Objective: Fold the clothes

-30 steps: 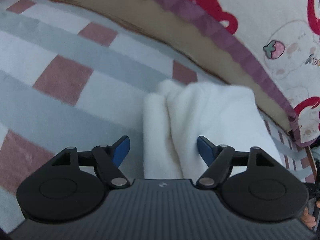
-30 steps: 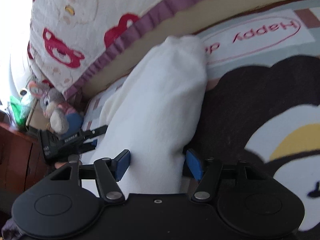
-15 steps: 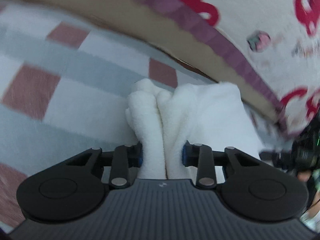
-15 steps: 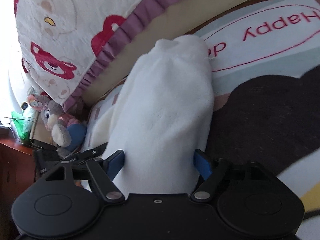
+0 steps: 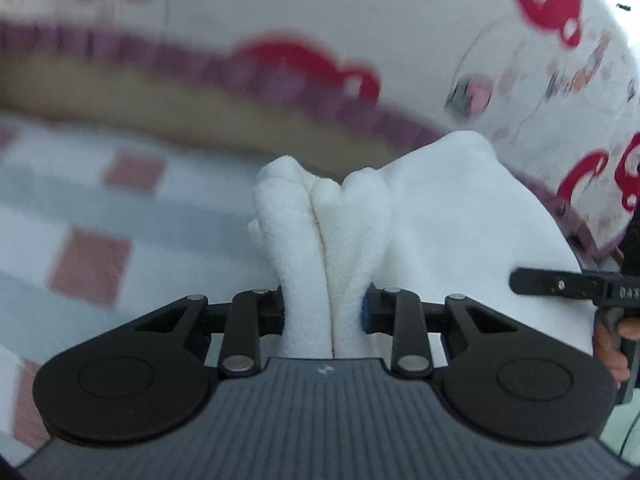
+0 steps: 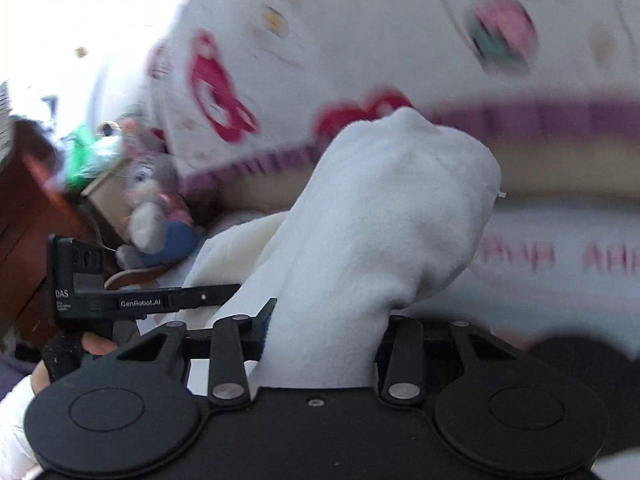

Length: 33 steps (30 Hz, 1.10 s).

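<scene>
Two grippers, both closing on one white fleece garment [image 5: 440, 216], raised in front of the bear-print quilt [image 5: 320, 0]. Left gripper [image 5: 324, 312]: bunched double fold pinched between its pads. Right gripper [image 6: 320, 344]: thick bundle squeezed between narrowing jaws, plush rabbit [image 6: 156, 208] left of the quilt.
</scene>
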{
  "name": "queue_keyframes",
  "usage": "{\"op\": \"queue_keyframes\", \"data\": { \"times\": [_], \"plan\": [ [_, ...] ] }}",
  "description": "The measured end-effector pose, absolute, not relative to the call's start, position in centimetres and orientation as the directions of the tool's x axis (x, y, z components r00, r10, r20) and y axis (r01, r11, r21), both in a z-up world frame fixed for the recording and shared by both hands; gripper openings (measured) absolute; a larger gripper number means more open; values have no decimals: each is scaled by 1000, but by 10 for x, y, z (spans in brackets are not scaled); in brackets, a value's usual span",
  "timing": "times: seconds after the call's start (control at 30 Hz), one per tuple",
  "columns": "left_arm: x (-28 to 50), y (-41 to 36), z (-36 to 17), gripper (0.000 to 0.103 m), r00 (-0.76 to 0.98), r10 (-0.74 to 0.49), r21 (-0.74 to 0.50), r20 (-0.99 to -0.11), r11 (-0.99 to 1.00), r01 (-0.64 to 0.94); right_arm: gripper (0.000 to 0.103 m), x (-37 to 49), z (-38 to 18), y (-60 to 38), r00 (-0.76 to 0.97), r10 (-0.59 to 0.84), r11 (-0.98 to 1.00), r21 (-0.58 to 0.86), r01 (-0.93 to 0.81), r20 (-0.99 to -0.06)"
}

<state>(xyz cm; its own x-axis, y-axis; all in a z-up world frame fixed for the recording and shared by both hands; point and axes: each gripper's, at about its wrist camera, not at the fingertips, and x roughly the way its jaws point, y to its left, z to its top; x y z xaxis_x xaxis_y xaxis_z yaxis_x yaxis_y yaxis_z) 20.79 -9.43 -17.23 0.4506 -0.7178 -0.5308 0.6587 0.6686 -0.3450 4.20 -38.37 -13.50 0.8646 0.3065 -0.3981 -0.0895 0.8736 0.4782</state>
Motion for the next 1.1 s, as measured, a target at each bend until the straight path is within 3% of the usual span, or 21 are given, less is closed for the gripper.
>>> {"op": "queue_keyframes", "data": {
  "times": [0.07, 0.17, 0.3, 0.5, 0.67, 0.7, 0.77, 0.83, 0.97, 1.1],
  "plan": [
    [210, -94, -160, 28, 480, -727, -347, -491, 668, 658, 48, 48, -123, -386, 886, 244, 904, 424, -60, -394],
    [225, -109, -172, 28, 485, -701, -362, -523, 697, 619, 61, 75, -135, -401, 842, 169, 912, 406, 65, -513],
    [239, -126, -203, 28, 484, -636, -308, -601, 743, 594, 65, 74, -171, -430, 772, 205, 797, 561, 225, -602],
    [253, -120, -214, 28, 454, -656, -369, -603, 734, 571, 79, 12, -220, -446, 744, 443, 511, 823, 249, -500],
    [247, -124, -213, 28, 468, -647, -321, -602, 732, 601, 93, 18, -240, -421, 727, 472, 543, 814, 205, -498],
    [246, -124, -213, 28, 469, -649, -320, -599, 731, 603, 93, 23, -243, -418, 733, 470, 549, 813, 194, -492],
    [243, -124, -211, 27, 482, -646, -301, -592, 732, 611, 77, 41, -242, -417, 766, 450, 511, 836, 201, -459],
    [238, -123, -206, 26, 511, -624, -261, -591, 747, 611, 53, 53, -228, -408, 777, 442, 555, 817, 156, -448],
    [226, -98, -180, 26, 566, -591, -298, -574, 795, 528, 48, 53, -178, -383, 784, 445, 653, 756, 46, -432],
    [206, -72, -139, 26, 633, -555, -228, -539, 820, 525, 48, 54, -142, -351, 792, 459, 691, 722, -34, -402]
  ]
}}
